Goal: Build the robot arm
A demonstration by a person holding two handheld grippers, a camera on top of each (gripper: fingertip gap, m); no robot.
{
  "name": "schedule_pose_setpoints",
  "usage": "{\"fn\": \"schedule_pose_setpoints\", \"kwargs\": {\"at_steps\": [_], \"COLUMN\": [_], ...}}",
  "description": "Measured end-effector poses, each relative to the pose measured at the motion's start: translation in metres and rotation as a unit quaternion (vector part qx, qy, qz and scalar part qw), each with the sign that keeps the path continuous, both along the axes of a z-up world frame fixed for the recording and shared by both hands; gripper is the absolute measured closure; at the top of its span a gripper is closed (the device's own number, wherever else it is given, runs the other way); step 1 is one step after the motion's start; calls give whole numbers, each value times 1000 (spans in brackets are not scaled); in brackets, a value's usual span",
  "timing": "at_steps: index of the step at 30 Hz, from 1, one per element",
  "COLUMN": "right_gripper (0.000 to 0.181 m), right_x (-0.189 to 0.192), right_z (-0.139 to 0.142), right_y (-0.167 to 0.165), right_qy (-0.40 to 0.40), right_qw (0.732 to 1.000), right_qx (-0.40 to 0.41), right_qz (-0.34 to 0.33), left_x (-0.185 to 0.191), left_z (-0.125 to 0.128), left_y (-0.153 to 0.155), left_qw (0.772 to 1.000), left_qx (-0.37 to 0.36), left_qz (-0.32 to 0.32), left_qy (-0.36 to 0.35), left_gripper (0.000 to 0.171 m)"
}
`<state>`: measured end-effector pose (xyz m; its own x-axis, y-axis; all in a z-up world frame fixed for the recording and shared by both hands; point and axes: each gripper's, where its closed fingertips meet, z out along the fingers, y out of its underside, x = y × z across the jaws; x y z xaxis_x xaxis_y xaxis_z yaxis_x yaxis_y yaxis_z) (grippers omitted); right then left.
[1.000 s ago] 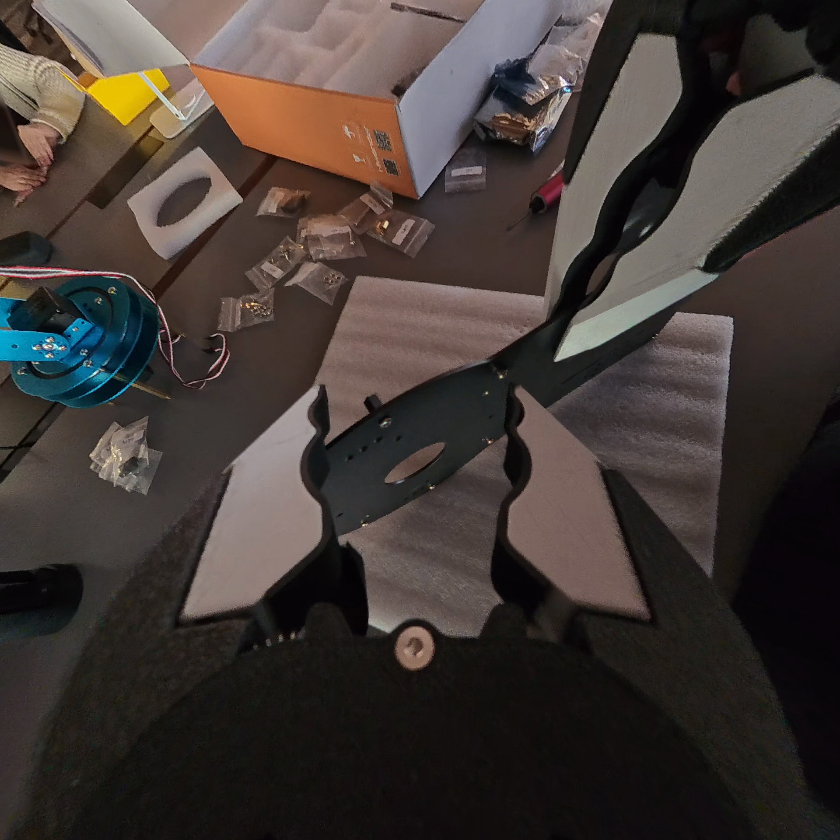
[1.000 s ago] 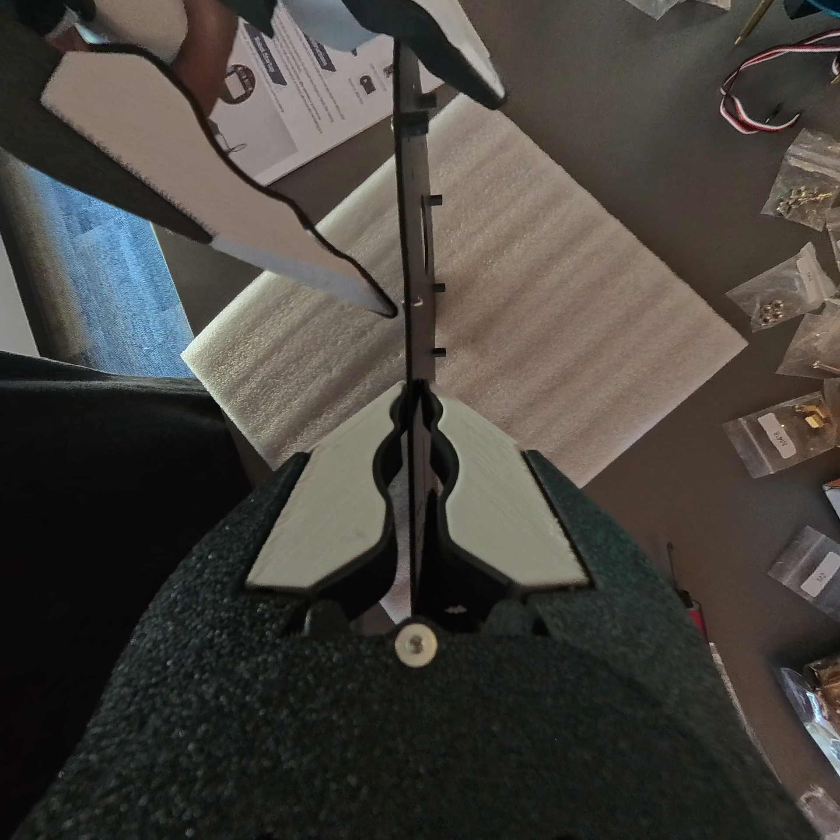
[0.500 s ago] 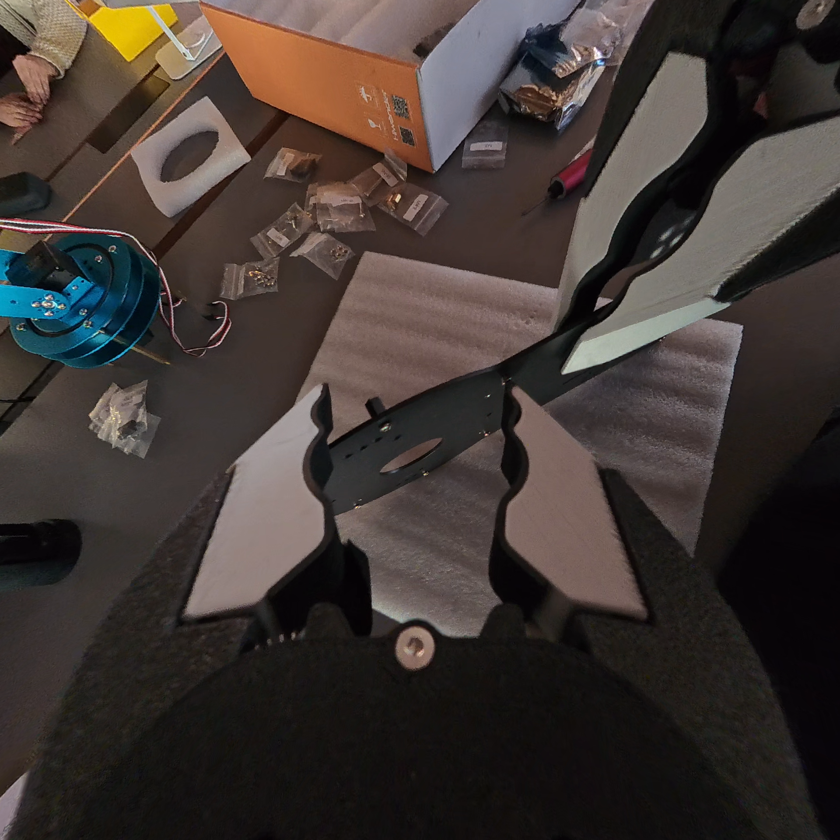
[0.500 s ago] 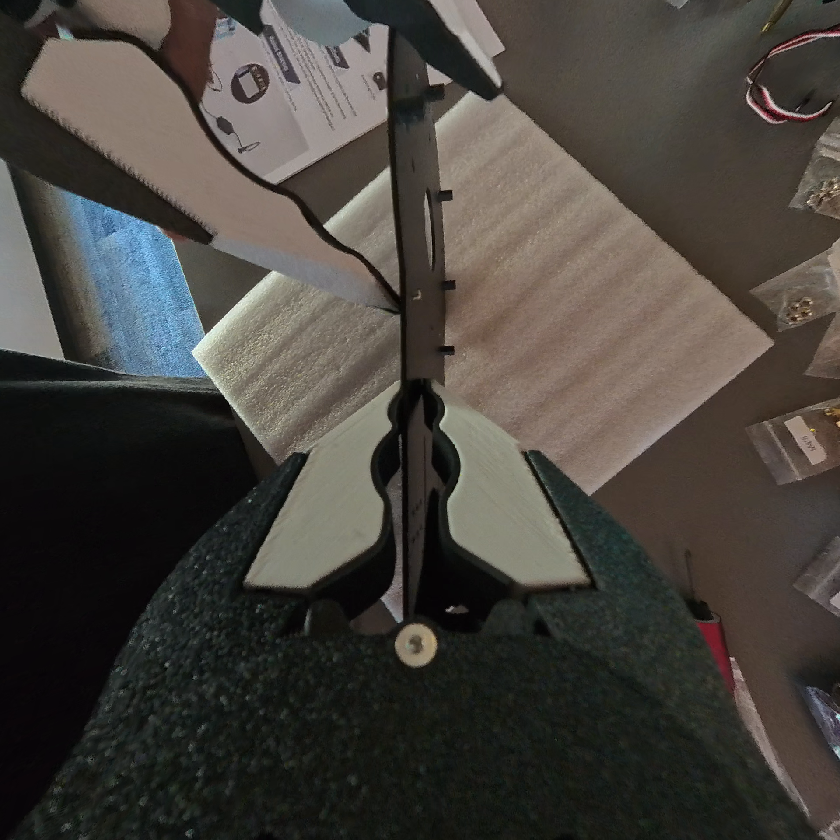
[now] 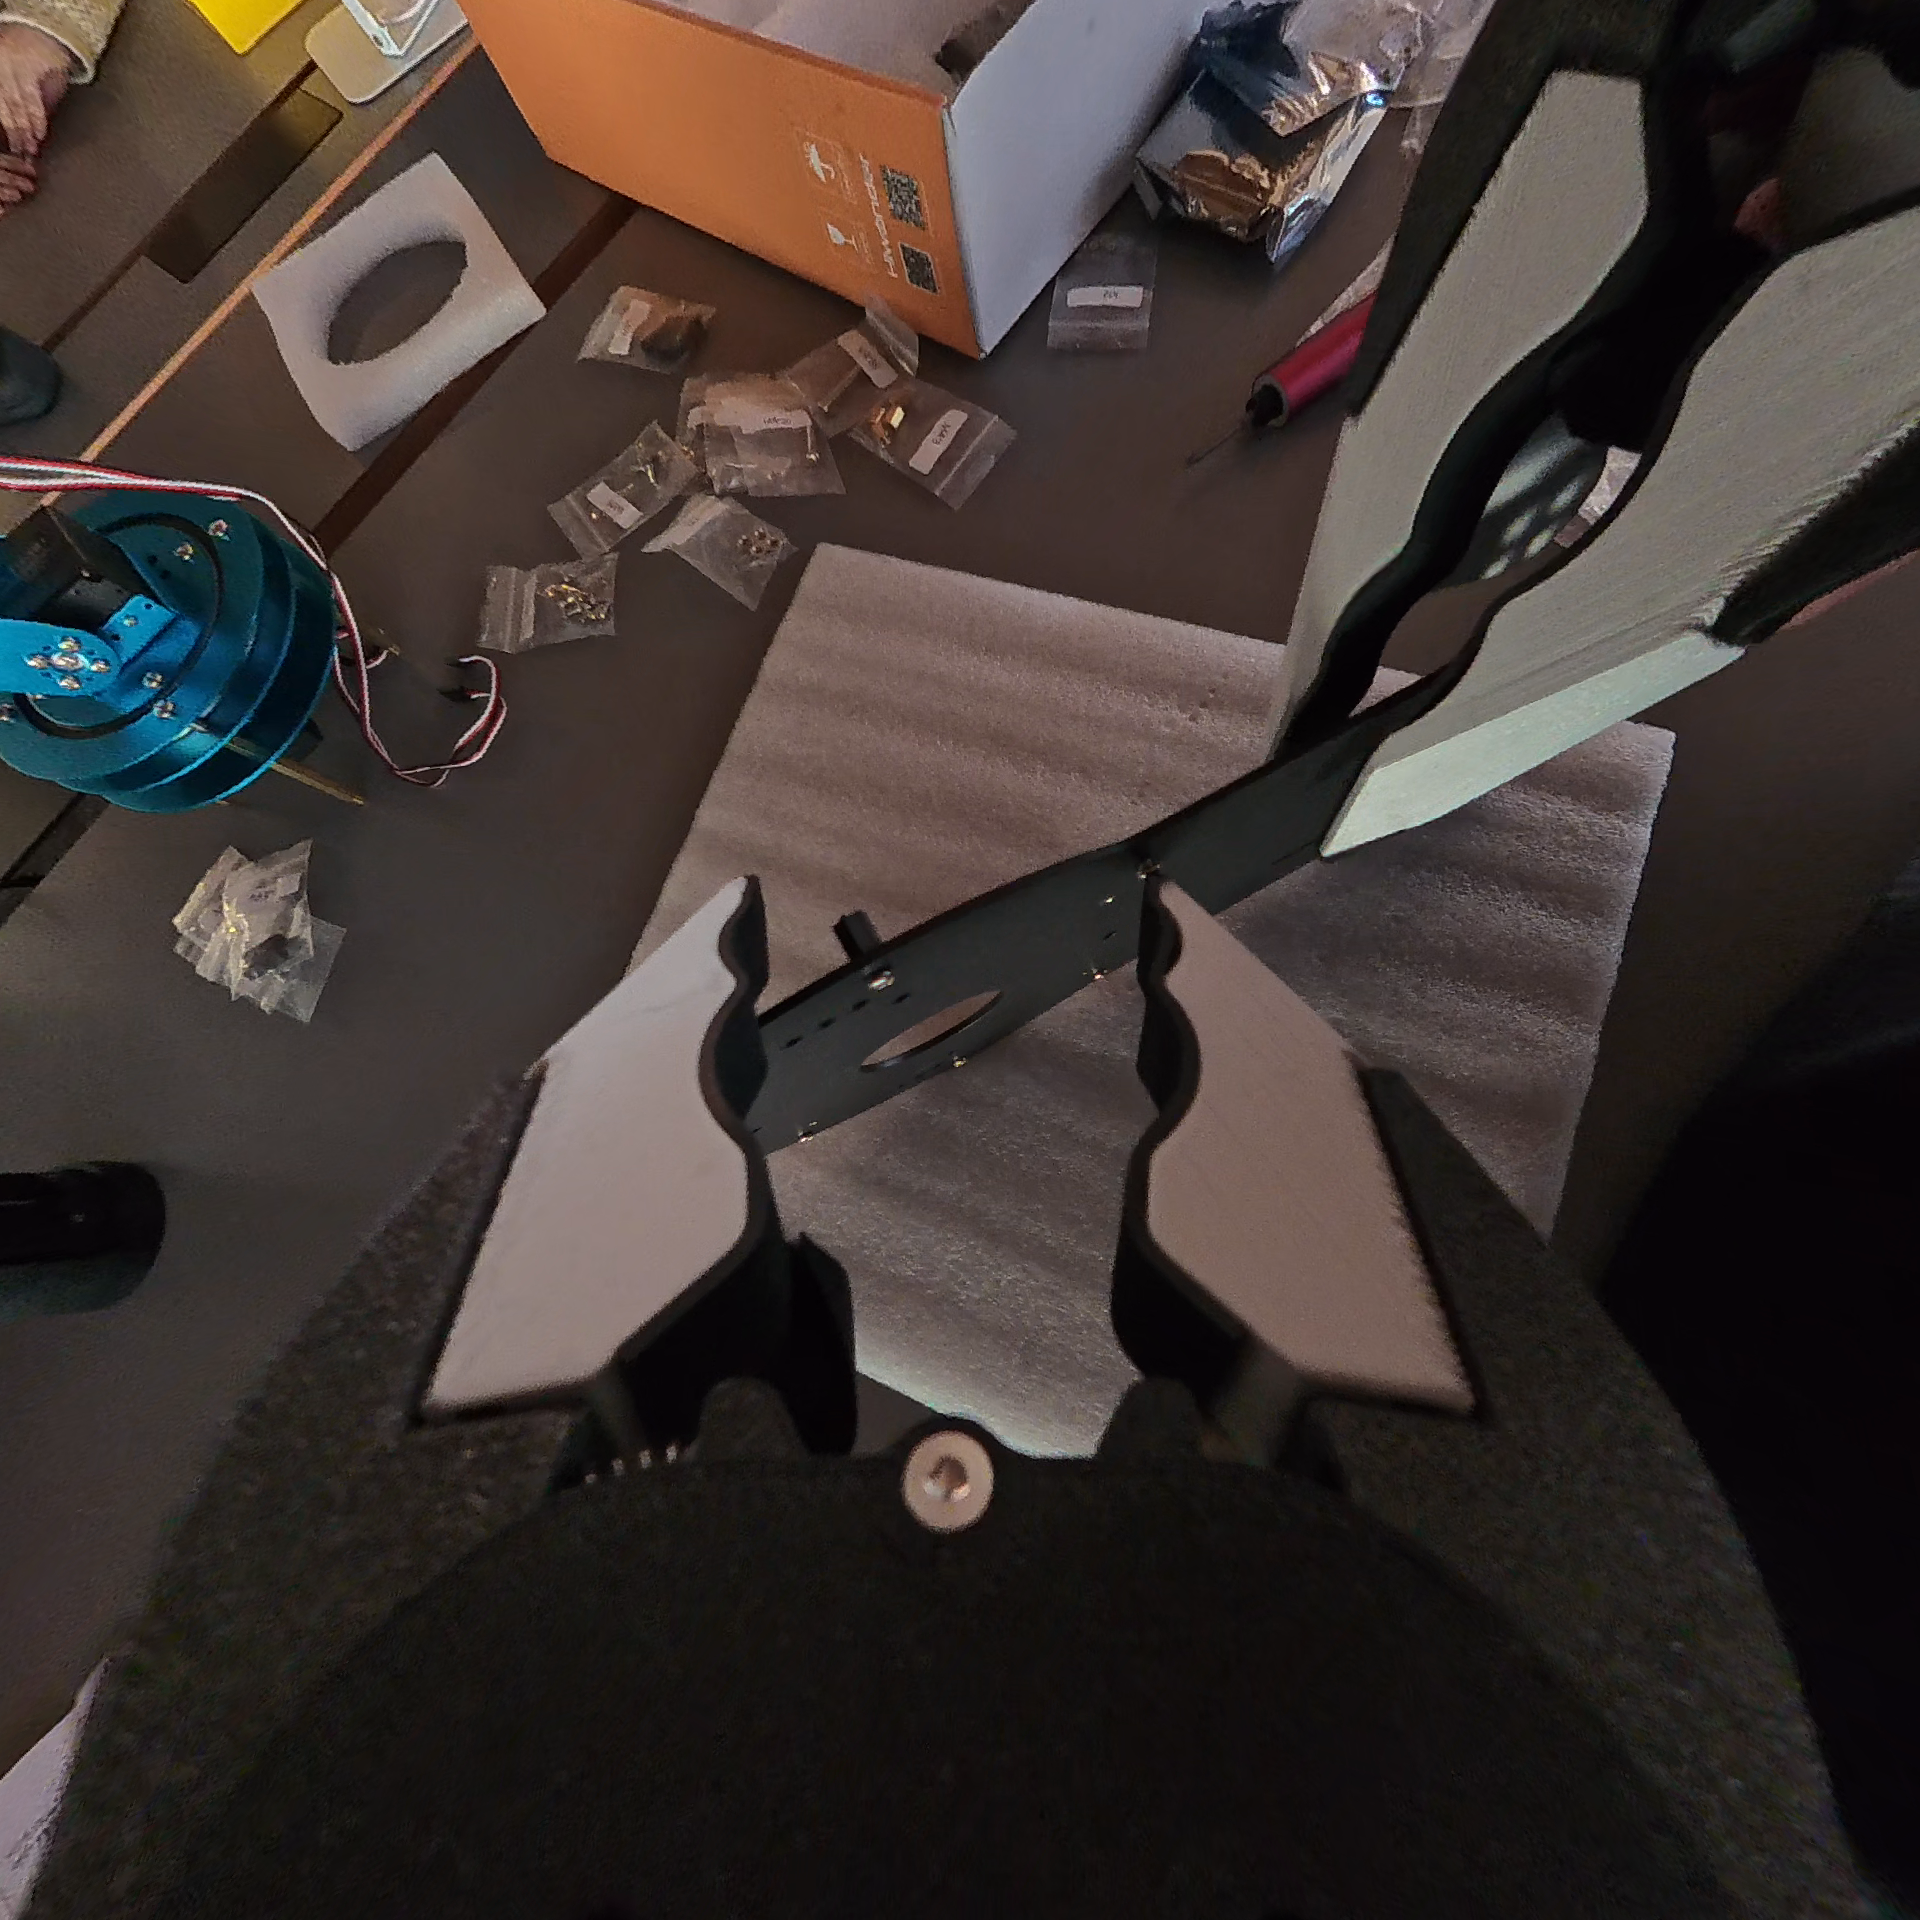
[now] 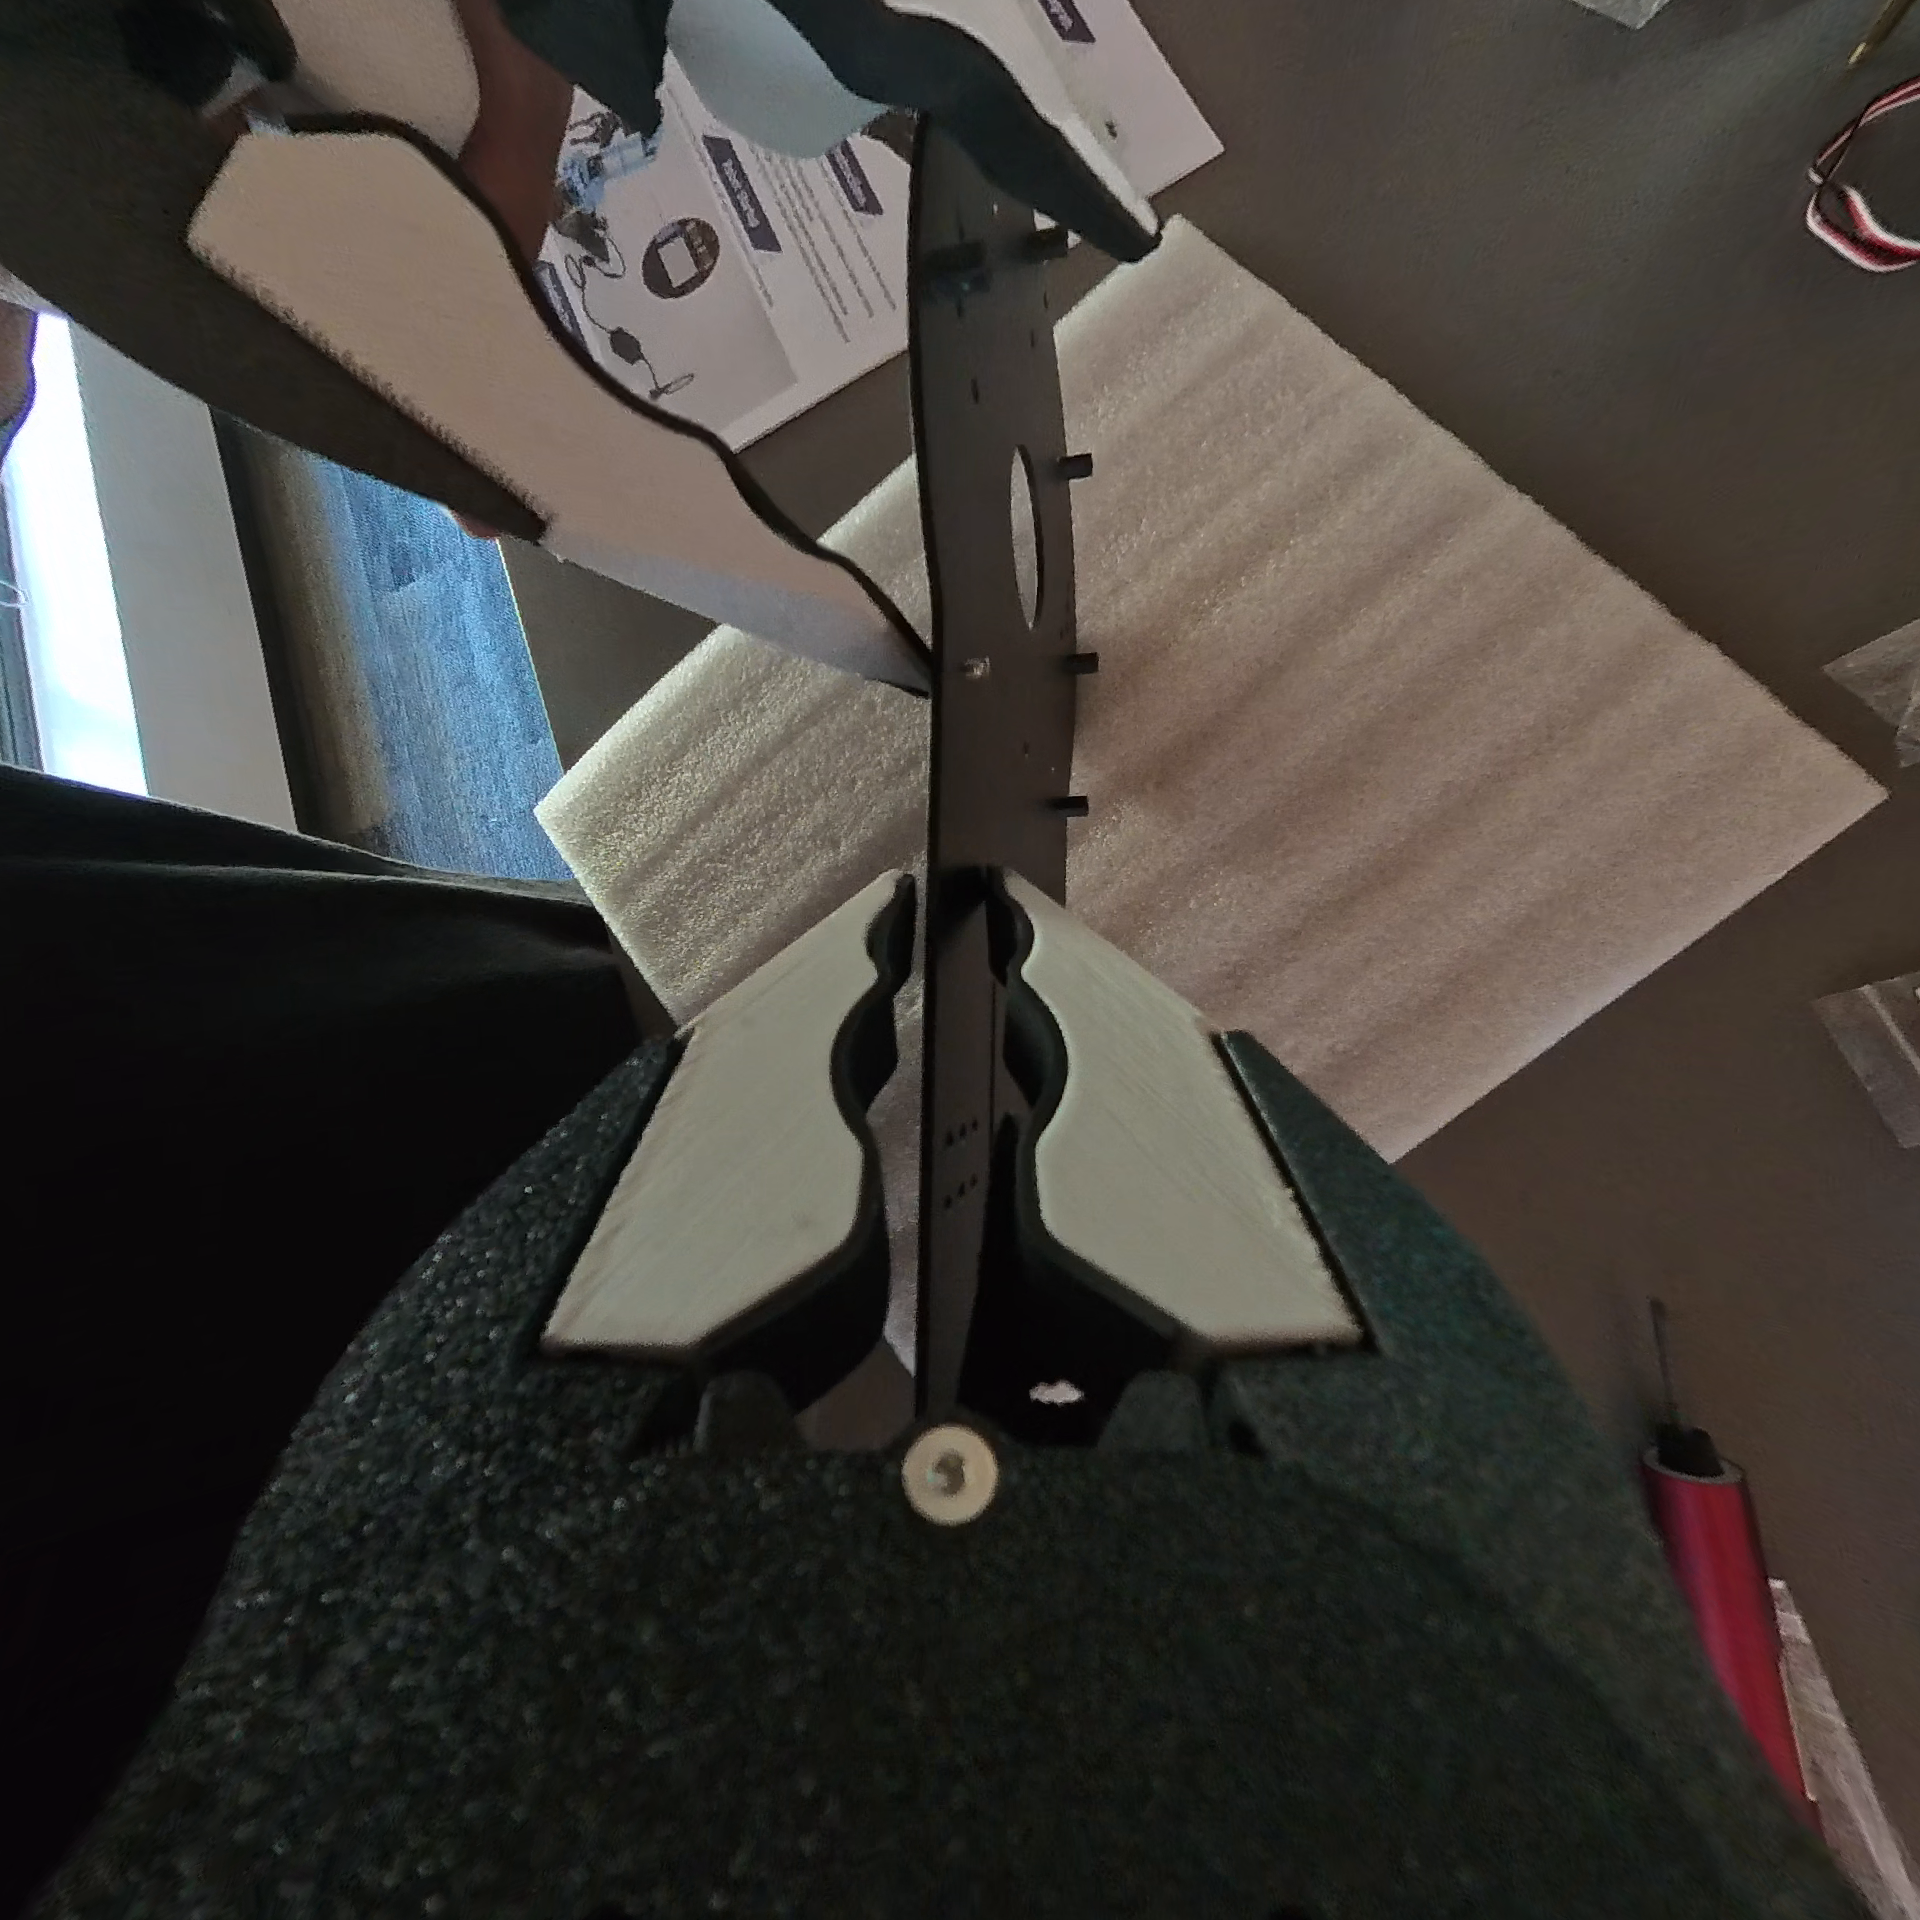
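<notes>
A flat black metal plate with a round hole and small screw holes hangs above a white foam sheet. My right gripper is shut on one end of the plate and holds it off the foam sheet. In the left wrist view the right gripper comes in from the upper right. My left gripper is open, with the plate's free end between its fingers. In the right wrist view one of the left gripper's fingertips is at the plate's edge.
On the dark table are an orange and white box, several small bags of screws, a blue round metal assembly with wires, a red-handled screwdriver, a foam piece with a hole, and a printed leaflet. The table edge and floor are at the left.
The plate has turned a little: it shows less face in the left view and more in the right view. The left gripper stays open around it, the right stays shut.
</notes>
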<state>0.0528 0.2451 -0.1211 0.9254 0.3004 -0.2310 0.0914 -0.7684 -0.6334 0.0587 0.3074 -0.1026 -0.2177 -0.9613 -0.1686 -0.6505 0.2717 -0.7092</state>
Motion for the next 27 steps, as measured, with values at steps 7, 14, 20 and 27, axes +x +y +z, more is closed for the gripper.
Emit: {"fn": "schedule_pose_setpoints", "kwargs": {"at_steps": [7,14,20,27], "right_gripper": [174,156,160,159], "right_x": [3,3,105,167], "right_z": [-1,28,41,-78], "right_y": [1,-3,-64,-177], "right_qy": [-25,77,51,-33], "right_qw": [1000,996,991,992], "right_qx": [1,36,84,-68], "right_qz": [13,9,-86,-103], "left_x": [2,-5,-6,-4], "left_z": [0,0,0,0], "left_y": [0,-1,-2,-5], "left_qw": [1000,1000,1000,1000], "left_qx": [-2,1,1,10], "left_qz": [1,1,3,-6], "left_qy": [5,8,6,18], "left_gripper": [101,103,103,107]}}
